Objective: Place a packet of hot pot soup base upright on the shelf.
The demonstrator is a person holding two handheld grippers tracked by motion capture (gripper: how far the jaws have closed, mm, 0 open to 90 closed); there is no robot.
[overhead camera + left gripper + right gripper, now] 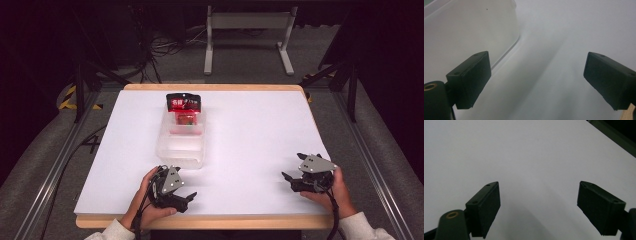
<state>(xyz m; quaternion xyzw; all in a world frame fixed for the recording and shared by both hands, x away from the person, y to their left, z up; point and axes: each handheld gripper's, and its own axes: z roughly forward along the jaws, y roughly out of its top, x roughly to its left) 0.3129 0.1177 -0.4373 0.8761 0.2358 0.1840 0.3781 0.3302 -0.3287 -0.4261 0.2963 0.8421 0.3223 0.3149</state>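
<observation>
- Left hand-held gripper (186,198) rests low at the near edge of the desk (260,135), jaws apart with nothing between them, pointing toward the middle of the desk.
- Right hand-held gripper (288,178) sits at the near right of the desk, jaws spread wide and empty; in its own view there is bare white surface between the black pads (485,207).
- A clear plastic bin (181,145) stands left of centre, its long axis running away from the person, near end to far end.
- A red snack packet (184,107) stands propped in the bin's far end, its dark top poking above the rim.
- From the left hand-held gripper, the bin's near end lies just beyond and a touch to the side; in the left gripper view the bin's rounded corner (474,30) shows close above the left-hand pad (470,78).
- From the right hand-held gripper, the bin lies well off to the left and farther back.
- My guess is that the left hand is the nearer one for anything involving the bin, though the packet itself sits at the far end, a reach along the bin's length.
</observation>
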